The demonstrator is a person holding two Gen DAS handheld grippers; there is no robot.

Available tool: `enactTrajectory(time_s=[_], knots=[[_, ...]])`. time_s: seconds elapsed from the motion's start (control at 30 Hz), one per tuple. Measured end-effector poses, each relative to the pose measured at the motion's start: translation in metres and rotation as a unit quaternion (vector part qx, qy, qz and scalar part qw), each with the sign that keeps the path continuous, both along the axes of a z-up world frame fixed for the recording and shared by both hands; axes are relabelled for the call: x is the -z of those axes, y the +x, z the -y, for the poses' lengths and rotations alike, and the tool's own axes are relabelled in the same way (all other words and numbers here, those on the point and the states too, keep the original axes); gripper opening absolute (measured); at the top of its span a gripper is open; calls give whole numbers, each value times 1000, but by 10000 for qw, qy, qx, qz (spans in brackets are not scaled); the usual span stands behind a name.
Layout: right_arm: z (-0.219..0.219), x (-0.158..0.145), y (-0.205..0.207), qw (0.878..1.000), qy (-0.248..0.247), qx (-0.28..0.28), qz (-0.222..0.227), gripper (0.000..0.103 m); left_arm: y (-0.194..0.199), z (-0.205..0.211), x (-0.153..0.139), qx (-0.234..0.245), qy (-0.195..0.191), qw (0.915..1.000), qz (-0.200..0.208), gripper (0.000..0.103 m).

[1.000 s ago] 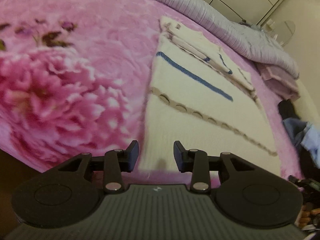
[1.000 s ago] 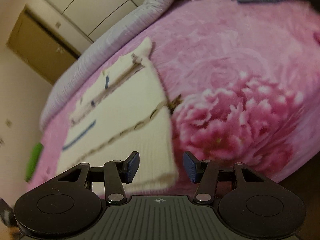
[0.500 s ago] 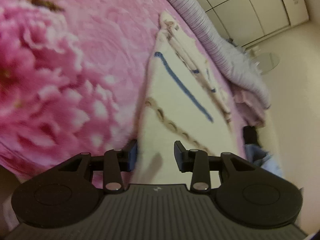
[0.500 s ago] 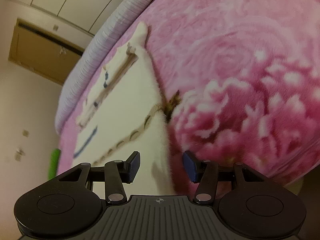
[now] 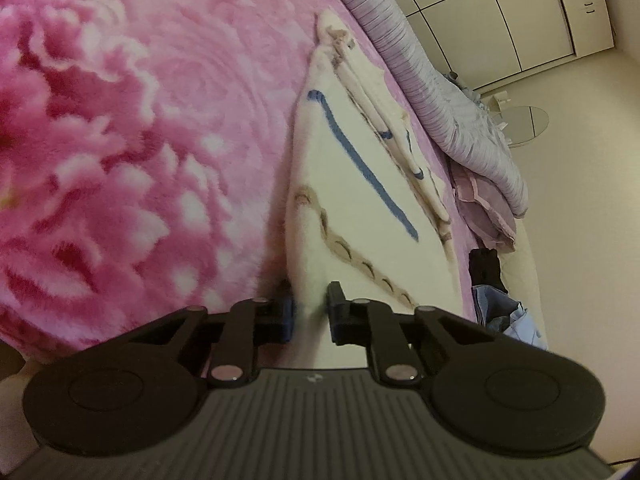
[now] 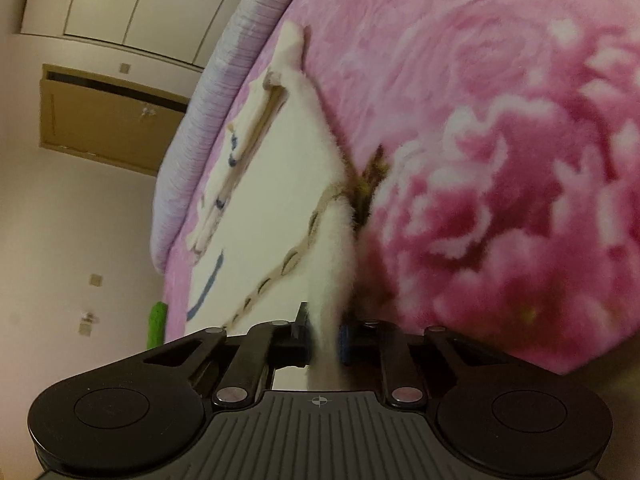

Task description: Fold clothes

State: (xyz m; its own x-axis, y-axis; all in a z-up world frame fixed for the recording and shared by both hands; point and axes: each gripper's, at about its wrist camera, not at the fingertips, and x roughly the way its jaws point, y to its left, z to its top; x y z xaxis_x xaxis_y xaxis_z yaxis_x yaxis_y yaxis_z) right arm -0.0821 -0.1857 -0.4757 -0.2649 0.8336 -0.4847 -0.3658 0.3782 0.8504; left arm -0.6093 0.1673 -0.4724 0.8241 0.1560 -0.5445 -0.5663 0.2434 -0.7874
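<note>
A cream knitted garment [image 5: 360, 208] with a blue stripe and a beige chain band lies flat on the bed's pink floral blanket [image 5: 140, 140], reaching to its near edge. The left hand-held gripper [image 5: 310, 312] and the right hand-held gripper [image 6: 324, 340], jaws just closed, each pinch a near corner of the garment.

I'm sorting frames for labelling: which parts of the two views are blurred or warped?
Left wrist: the pink blanket is smeared near the lens, the sweater hem soft at the left gripper, the wardrobe lines bowed. Right wrist: the sweater edge at the right gripper and the blanket are blurred; the door frame bends.
</note>
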Motion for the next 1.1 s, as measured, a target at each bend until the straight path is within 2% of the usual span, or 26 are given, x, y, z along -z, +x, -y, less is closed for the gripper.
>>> enactTrajectory(time_s=[0.2, 0.3, 0.33, 0.37, 0.5, 0.7, 0.9, 1.1], knots=[[1, 9, 8, 9995, 157, -83, -255, 16, 1, -4, 5, 75, 23, 9999, 67, 10], [0, 7, 8, 9996, 89, -81, -262, 16, 4, -3, 1, 146, 120, 9998, -71, 7], [-1, 5, 7, 9997, 36, -84, -208, 16, 4, -2, -1, 164, 154, 9997, -111, 7], [-3, 2, 6, 9999, -43, -80, -129, 10, 3, -1, -2, 161, 184, 9996, -146, 6], [-3, -8, 1, 9997, -213, -26, 154, 8, 0, 5, -12, 101, 366, 9990, -243, 5], [15, -27, -5, 9993, 60, 182, 320, 6, -12, 20, -34, 42, 785, 9968, -117, 5], [28, -56, -22, 9975, 279, 135, 634, 6, -37, 37, -49, 42, 948, 9955, -7, 5], [62, -66, -41, 9983, 117, 15, 571, 6, -87, 87, -48, -83, 777, 9969, 70, 4]])
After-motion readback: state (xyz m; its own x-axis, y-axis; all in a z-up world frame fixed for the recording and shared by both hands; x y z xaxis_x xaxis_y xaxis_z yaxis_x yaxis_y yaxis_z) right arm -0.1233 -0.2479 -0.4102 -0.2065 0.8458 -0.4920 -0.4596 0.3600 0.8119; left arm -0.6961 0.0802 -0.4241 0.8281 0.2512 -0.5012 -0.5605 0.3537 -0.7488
